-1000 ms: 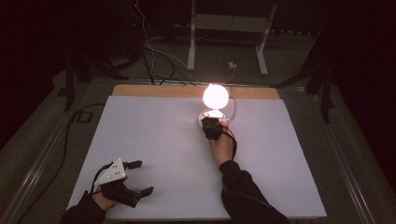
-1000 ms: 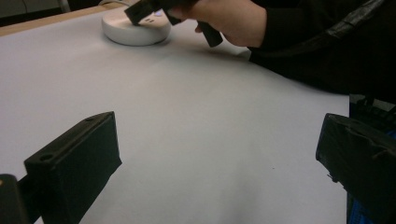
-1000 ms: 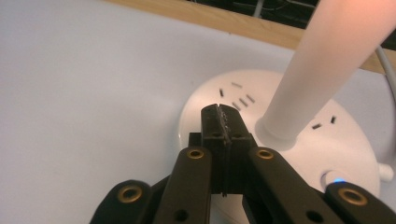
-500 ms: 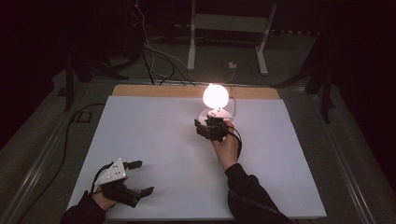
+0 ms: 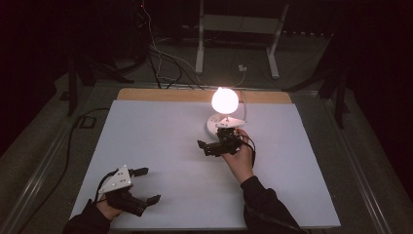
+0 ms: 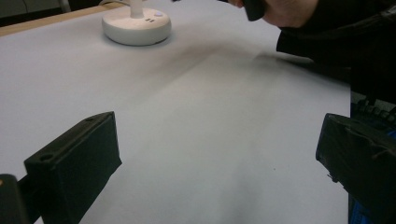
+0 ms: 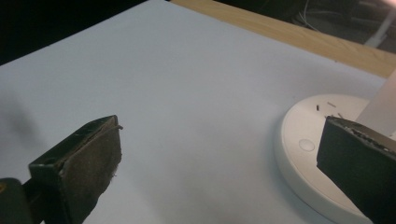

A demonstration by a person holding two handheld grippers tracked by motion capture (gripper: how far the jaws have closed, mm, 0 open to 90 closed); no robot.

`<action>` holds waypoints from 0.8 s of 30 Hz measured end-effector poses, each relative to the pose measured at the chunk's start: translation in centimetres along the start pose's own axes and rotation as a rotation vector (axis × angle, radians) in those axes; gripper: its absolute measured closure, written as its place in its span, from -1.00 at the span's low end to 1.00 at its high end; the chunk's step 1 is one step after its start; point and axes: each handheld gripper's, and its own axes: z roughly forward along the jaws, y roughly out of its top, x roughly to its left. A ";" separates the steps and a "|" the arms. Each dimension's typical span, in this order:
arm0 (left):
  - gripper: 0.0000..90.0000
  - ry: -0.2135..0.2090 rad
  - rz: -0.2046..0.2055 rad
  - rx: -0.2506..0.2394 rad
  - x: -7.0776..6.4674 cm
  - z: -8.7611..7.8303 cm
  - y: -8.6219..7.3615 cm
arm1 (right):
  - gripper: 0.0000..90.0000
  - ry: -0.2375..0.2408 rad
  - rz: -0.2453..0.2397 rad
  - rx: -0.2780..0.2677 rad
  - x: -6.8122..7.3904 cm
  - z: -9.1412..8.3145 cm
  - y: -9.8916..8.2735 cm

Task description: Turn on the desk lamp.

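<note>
The right tongs (image 5: 210, 146) are spread wide with nothing between the jaws; they have just been opening. A person's right hand (image 5: 238, 153) holds them above the white bench (image 5: 160, 141), just in front of the lamp's base and apart from it. In the right gripper view the two black jaws stand far apart, with bare bench surface between them and the lamp base (image 7: 310, 154) behind the right-hand jaw (a small round button shows on its top).

The lamp (image 5: 224, 100) stands near the far middle of the bench, its round head glowing brightly over the white disc-shaped base, with a thin white stem between them.

The left tongs (image 5: 146, 186) are also spread and hold nothing. They sit low at the near left corner of the bench, held in the left hand (image 5: 109, 207), well apart from the lamp. The left gripper view shows open bench between its jaws and the lamp base far off.
</note>
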 end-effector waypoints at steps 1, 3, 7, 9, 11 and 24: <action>-0.99 0.001 0.001 0.000 0.0 0.0 0.0 | -1.00 0.011 -0.013 -0.005 0.1 -0.6 0.1; -0.99 -0.002 0.000 -0.005 0.0 0.0 0.0 | -1.00 0.015 -0.033 -0.005 0.1 -1.1 0.2; -0.99 -0.001 0.001 -0.004 0.0 -0.1 0.0 | -1.00 0.034 -0.045 -0.005 0.1 -2.1 0.3; -0.99 -0.001 0.001 -0.004 0.0 -0.1 0.0 | -1.00 0.059 -0.052 -0.009 -0.1 -3.2 0.3; -0.99 0.001 0.000 -0.002 0.0 -0.1 0.0 | -1.00 0.070 -0.057 -0.013 -0.2 -4.0 0.2; -0.99 0.003 0.000 0.004 0.0 0.0 0.0 | -1.00 0.071 -0.047 -0.025 -1.4 -8.4 -2.3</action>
